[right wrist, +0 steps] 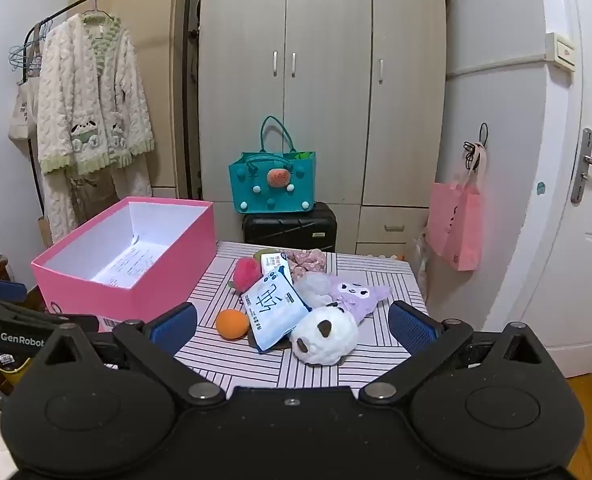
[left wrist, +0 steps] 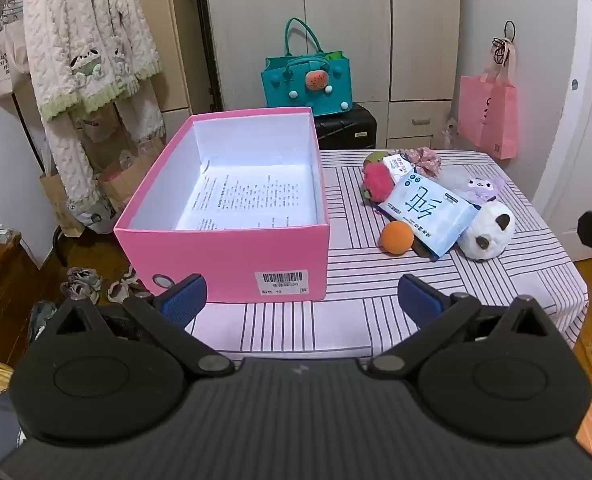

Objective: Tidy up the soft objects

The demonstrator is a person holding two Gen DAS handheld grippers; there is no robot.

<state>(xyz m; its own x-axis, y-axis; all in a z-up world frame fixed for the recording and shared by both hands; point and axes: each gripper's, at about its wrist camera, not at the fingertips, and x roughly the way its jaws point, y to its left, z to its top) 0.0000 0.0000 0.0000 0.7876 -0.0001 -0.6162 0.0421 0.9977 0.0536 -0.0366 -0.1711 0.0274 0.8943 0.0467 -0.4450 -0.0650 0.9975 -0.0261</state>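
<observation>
Readable markings. The word "GenRobot" stands in white on a black gripper arm [right wrist: 22, 338], at the far left beyond the right claw. A white barcode label [left wrist: 282, 282] on the pink box [left wrist: 224, 256], just ahead of the left claw, carries the number "40"; its other characters are illegible. A large blue Chinese character marks the tissue pack [right wrist: 274, 306], ahead between the right claw's fingers.
</observation>
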